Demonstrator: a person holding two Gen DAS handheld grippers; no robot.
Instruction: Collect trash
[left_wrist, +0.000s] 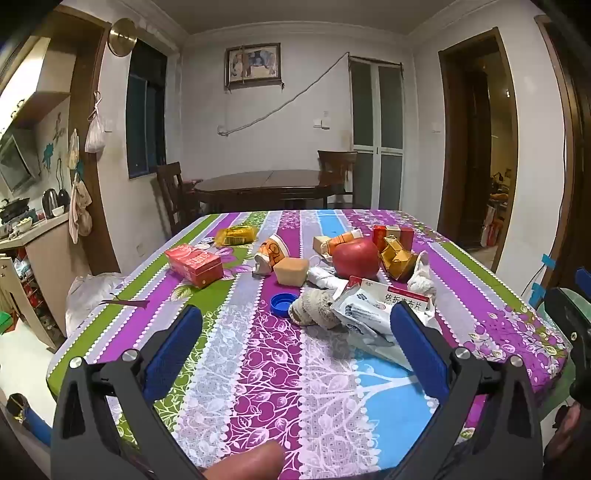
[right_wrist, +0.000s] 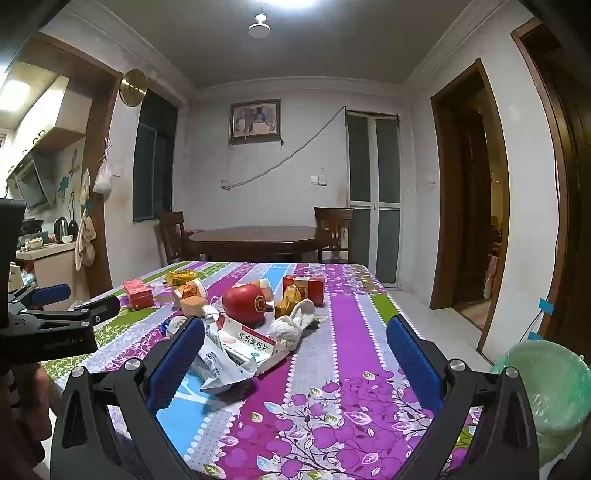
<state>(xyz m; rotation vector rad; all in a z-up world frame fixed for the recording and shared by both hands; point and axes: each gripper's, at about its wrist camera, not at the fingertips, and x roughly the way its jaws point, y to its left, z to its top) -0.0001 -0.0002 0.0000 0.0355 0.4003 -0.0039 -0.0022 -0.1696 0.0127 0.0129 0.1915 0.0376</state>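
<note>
Both pairs of blue fingers stand wide apart with nothing between them: the left gripper (left_wrist: 295, 347) hovers over the near edge of the table (left_wrist: 258, 387), and the right gripper (right_wrist: 295, 354) does the same a little to the right, beside the green-lined bin (right_wrist: 550, 391) that waits just off the table's right side.

Nearest the fingers lies a torn white wrapper (left_wrist: 365, 321) with a medicine box (left_wrist: 402, 297) resting on it. Just left of that sit a crumpled wad (left_wrist: 314, 308) and a blue cap (left_wrist: 283, 303). Another wad (left_wrist: 419, 277) lies to the right of the box. Further in are a tan block (left_wrist: 291, 271), a red apple (left_wrist: 356, 258), a crushed gold pack (left_wrist: 397, 258) and a tipped paper cup (left_wrist: 271, 253). To the left, set apart, is a red carton (left_wrist: 195, 264). At the far side lie a yellow wrapper (left_wrist: 236, 236), an orange tube (left_wrist: 343, 238) and a small red box (left_wrist: 393, 234).

By the look of it, the collecting has hardly started. The litter is all on the cloth, neither gripper holds anything, and the pictures do not show the bin's inside. Everything is left to do, and the white wrapper and the wads are the closest first picks. The apple may not be trash at all, so it might best stay.
</note>
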